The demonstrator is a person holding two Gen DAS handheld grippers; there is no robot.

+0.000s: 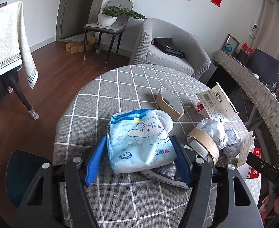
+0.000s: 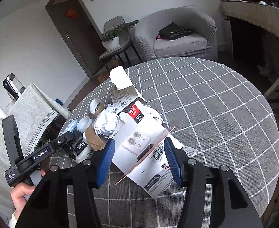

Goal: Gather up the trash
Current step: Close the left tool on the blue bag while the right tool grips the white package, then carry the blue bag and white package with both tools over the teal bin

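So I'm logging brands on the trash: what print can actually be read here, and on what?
"64 GB" and "140": red and black label on the white camera box.
"GenRobot.AI": the left gripper, as the right wrist view shows its body.
"DAS": the right gripper, its body at the left wrist view's edge.
"100": blue wipes pack, upside down.
Barcode digits, QR codes, fine print, red wall hangings: too small.

We see a round table (image 1: 120,87) under a grey checked cloth, carrying a blue tissue pack (image 1: 139,140), cardboard tape rings (image 1: 169,104), crumpled paper (image 1: 221,133) and a torn white box (image 2: 145,142)
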